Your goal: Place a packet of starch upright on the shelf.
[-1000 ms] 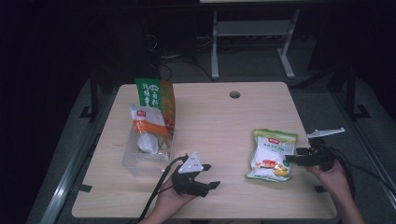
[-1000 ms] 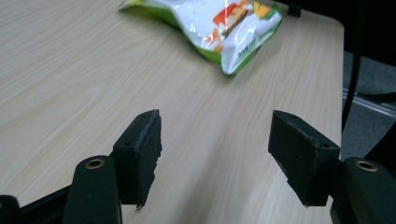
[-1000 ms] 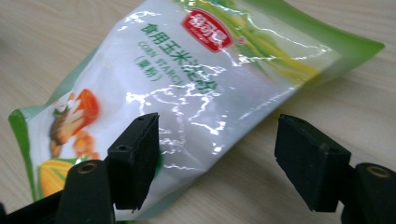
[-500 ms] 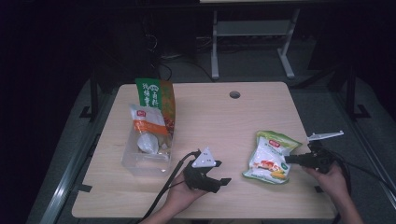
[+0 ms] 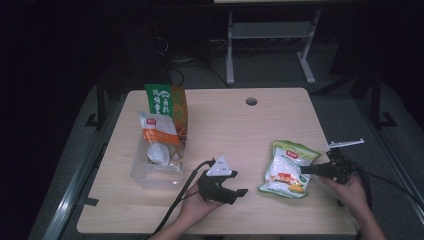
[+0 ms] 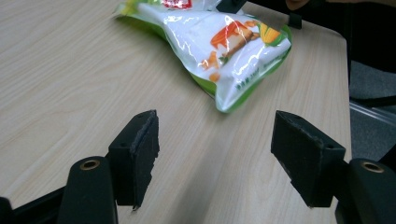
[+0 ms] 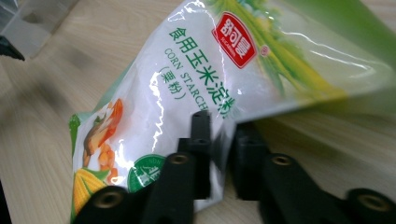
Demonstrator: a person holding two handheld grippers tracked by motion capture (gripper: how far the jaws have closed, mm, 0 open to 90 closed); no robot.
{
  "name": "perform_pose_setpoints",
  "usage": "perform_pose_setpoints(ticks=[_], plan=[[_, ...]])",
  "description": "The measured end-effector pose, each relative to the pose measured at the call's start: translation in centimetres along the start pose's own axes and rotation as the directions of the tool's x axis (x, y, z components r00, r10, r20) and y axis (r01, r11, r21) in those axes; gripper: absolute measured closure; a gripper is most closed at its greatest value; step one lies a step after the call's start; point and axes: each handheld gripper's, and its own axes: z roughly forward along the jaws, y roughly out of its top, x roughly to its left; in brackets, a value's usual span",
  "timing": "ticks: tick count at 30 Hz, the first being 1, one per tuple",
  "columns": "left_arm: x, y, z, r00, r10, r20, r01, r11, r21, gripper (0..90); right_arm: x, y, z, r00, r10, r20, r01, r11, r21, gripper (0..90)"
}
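Two hand-held grippers: my right [image 5: 306, 170] stays clamped on the starch bag's [image 5: 287, 167] edge, which has slid nearer desk [image 5: 225, 125] centre; my left [image 5: 235, 186], jaws apart, has advanced toward it, probably to share the grip.

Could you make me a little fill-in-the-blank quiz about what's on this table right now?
1. The right gripper is clamped on the edge of a bag labelled corn ____.
2. The left gripper has its jaws ____, with nothing between them.
3. The clear plastic bin sits on the table's ____ side in the high view.
4. The corn starch bag lies between the two ____.

Missing words: starch; open; left; grippers
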Motion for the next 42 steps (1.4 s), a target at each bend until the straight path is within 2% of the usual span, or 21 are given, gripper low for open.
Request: perform_pose_setpoints(ticks=[4,12,15,18,19,22,23,24,25,27,29,30,31,33,35,36,38,39,40,41,42], plan=[[0.1,0.1,0.2,0.9999,-0.009,0.009,0.009,1.0,-0.004,31.1,1.4,0.2,0.1,0.9985,-0.049,0.024,0.049,0.999,0.003,87.5],[0.6,0.9,1.5,0.9966,-0.062,0.054,0.063,0.9979,-0.014,29.5,4.6,1.4,-1.0,0.9891,-0.146,0.012,0.147,0.985,-0.087,88.1],[0.8,1.7,2.8,0.9926,-0.083,0.088,0.084,0.9963,-0.016,28.5,6.3,1.6,-1.8,0.9759,-0.218,0.004,0.217,0.968,-0.126,88.1],[0.9,2.1,3.6,0.9906,-0.086,0.106,0.088,0.996,-0.012,26.4,6.9,1.6,-2.1,0.9685,-0.249,-0.016,0.243,0.957,-0.157,88.1],[1.0,2.3,3.9,0.9889,-0.09,0.118,0.092,0.9957,-0.014,26.0,7.4,1.5,-2.2,0.9602,-0.278,-0.027,0.27,0.948,-0.171,88.1],[1.5,2.8,4.8,0.9786,-0.133,0.157,0.139,0.9898,-0.031,25.9,7.8,1.4,-2.3,0.9514,-0.305,-0.041,0.294,0.939,-0.179,88.1],[2.0,3.0,5.2,0.9668,-0.171,0.19,0.181,0.9828,-0.036,27.4,8.2,1.3,-2.2,0.9435,-0.324,-0.068,0.307,0.933,-0.188,88.0],[2.0,3.0,5.2,0.9668,-0.171,0.19,0.181,0.9828,-0.036,32.9,8.2,1.3,-2.2,0.9435,-0.324,-0.068,0.307,0.933,-0.188,88.0],[2.5,3.0,5.3,0.9487,-0.214,0.233,0.229,0.9727,-0.039,41.0,8.5,1.3,-2.1,0.9334,-0.347,-0.092,0.323,0.924,-0.204,88.0],[2.7,2.9,5.2,0.9428,-0.22,0.251,0.238,0.9705,-0.042,53.2,9.0,1.3,-1.9,0.9282,-0.362,-0.084,0.34,0.918,-0.202,88.0],[2.8,3.0,5.1,0.9443,-0.213,0.25,0.231,0.9722,-0.041,62.4,9.3,1.4,-1.7,0.9251,-0.373,-0.072,0.353,0.914,-0.202,88.1],[2.7,3.1,4.6,0.9517,-0.192,0.24,0.209,0.9765,-0.051,66.2,9.4,1.5,-1.6,0.9239,-0.376,-0.072,0.355,0.913,-0.202,88.1],[2.7,3.1,4.6,0.9517,-0.192,0.24,0.209,0.9765,-0.051,69.0,9.4,1.5,-1.6,0.9239,-0.376,-0.072,0.355,0.913,-0.202,88.1],[2.6,3.3,3.9,0.9651,-0.158,0.209,0.175,0.9825,-0.065,71.1,9.6,1.8,-1.5,0.9227,-0.379,-0.069,0.358,0.91,-0.208,88.1],[2.7,3.7,2.8,0.9841,-0.1,0.147,0.113,0.9904,-0.08,74.0,10.3,2.4,-1.2,0.9148,-0.399,-0.062,0.376,0.898,-0.229,87.9],[2.7,3.7,2.8,0.9841,-0.1,0.147,0.113,0.9904,-0.08,74.2,10.3,2.4,-1.2,0.9148,-0.399,-0.062,0.376,0.898,-0.229,87.9],[2.9,3.9,2.1,0.9918,-0.066,0.11,0.074,0.9948,-0.071,74.3,10.9,3.0,-0.8,0.9061,-0.42,-0.047,0.4,0.888,-0.225,87.8],[3.0,4.0,1.5,0.9979,-0.022,0.061,0.026,0.9979,-0.059,74.4,11.3,3.4,-0.2,0.9015,-0.431,-0.04,0.414,0.886,-0.209,87.4],[3.0,4.0,1.5,0.9979,-0.022,0.061,0.026,0.9979,-0.059,74.4,11.4,3.5,0.2,0.8973,-0.44,-0.041,0.424,0.883,-0.2,87.2],[3.1,3.8,1.0,0.9994,0.025,0.024,-0.024,0.9991,-0.034,74.6,11.5,3.7,0.6,0.8961,-0.441,-0.045,0.426,0.885,-0.188,86.8],[3.1,3.8,1.0,0.9994,0.025,0.024,-0.024,0.9991,-0.034,74.8,11.5,3.7,0.6,0.8961,-0.441,-0.045,0.426,0.885,-0.188,86.8]])
